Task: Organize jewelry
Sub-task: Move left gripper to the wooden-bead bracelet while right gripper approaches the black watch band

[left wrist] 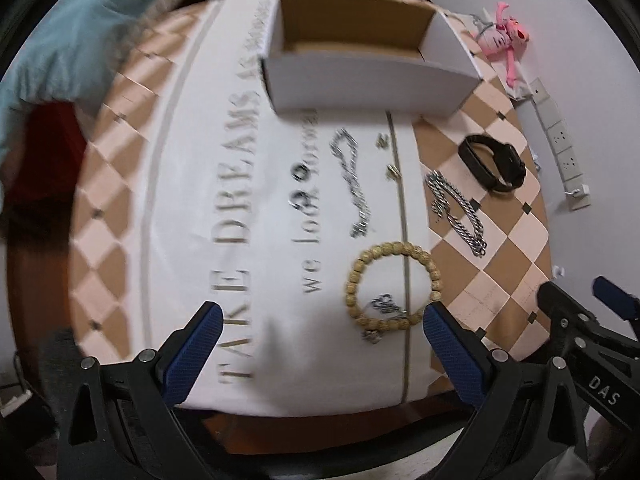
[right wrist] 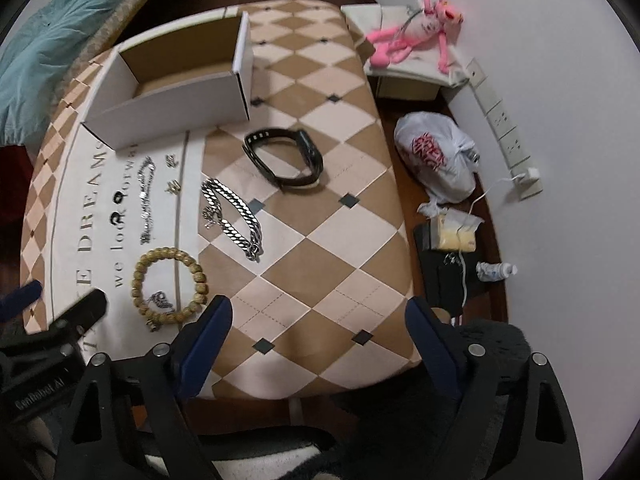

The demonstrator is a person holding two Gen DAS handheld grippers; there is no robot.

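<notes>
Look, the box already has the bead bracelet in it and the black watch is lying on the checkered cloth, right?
Not quite. The box is empty; the bead bracelet lies on the white printed part of the cloth, out in front of the box. The right wrist view shows this clearly. The black watch is indeed lying on the checkered cloth.

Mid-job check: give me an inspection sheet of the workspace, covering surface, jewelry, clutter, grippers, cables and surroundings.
Surface: checked tablecloth with printed lettering.
Job's things: open white box, empty as far as visible; beaded bracelet with a small silver piece inside its ring; chunky silver chain; thin chain; black watch band; small earrings.
Clutter: nothing seen on the table.
Grippers: left gripper open, empty; right gripper open, empty.
Cables: white cord on the floor to the power strip.
Surroundings: pink plush toy, plastic bag, bottle.
</notes>
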